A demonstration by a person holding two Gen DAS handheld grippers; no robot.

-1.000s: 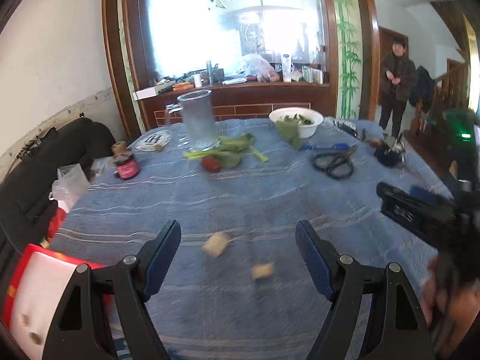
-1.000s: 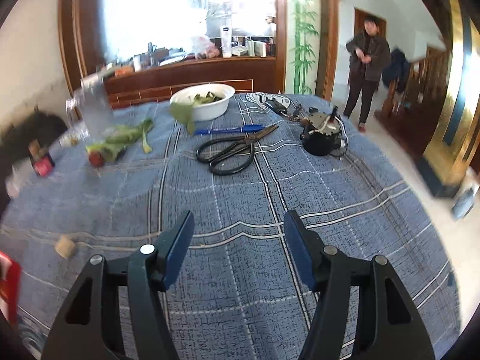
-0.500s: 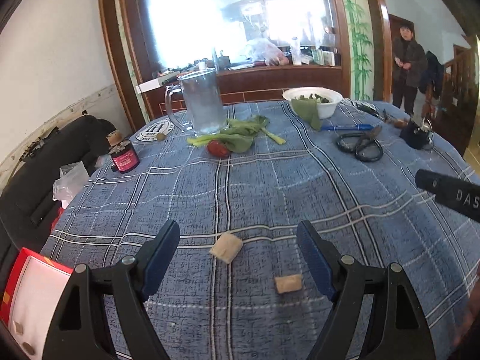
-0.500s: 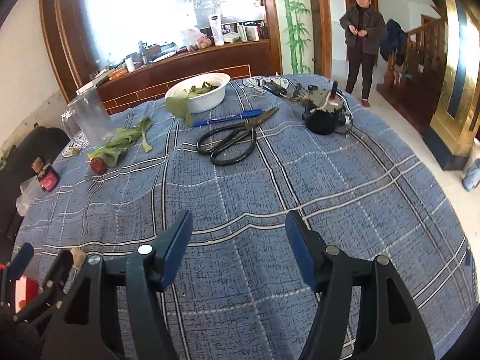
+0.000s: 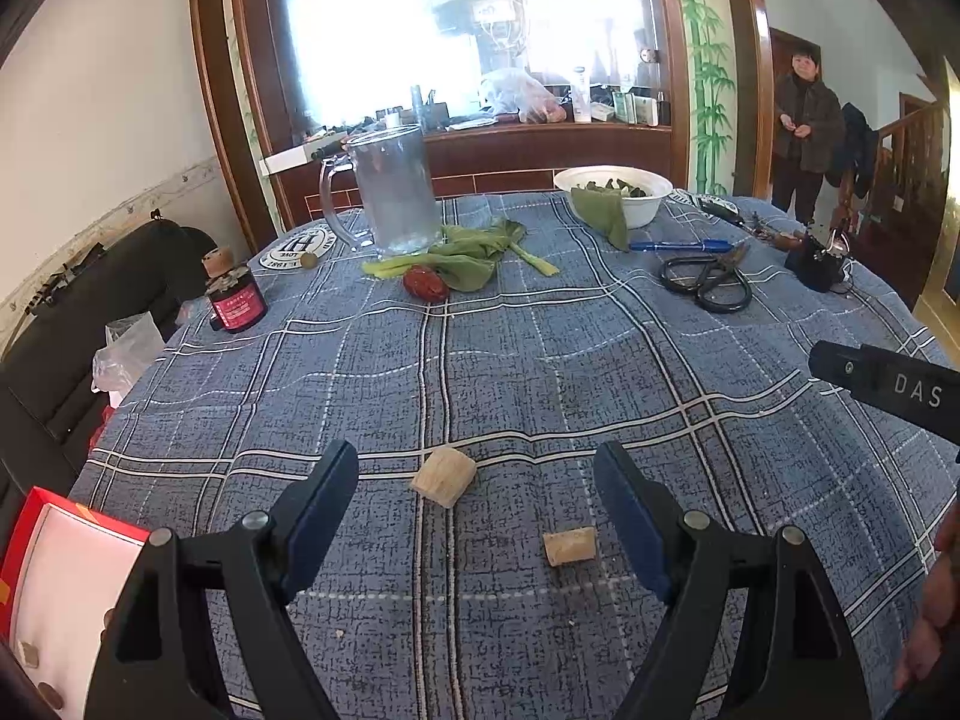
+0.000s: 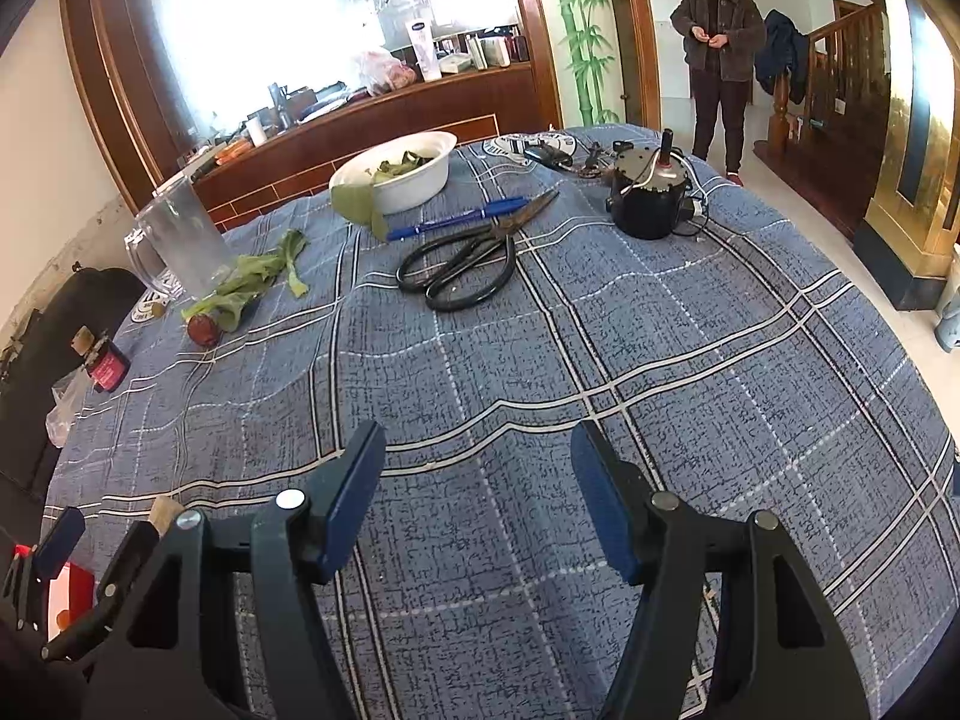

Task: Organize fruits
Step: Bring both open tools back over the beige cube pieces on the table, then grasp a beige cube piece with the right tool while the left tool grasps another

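Two pale fruit chunks (image 5: 444, 476) lie on the tablecloth (image 5: 540, 372) between the left gripper's (image 5: 477, 510) spread jaws; right gripper's (image 6: 477, 492) jaws spread, empty.

The left gripper (image 5: 477, 498) is hanging low with its two blue-padded fingers (image 5: 324, 498) spread wide apart, gripping nothing and pointing forward. The right gripper (image 6: 477, 480) is doing the same, its fingers (image 6: 354, 480) standing far apart and closing on nothing. In the left wrist view, the right gripper's black body is showing at the right edge, and part of a bare hand (image 5: 936, 618) is visible below it.
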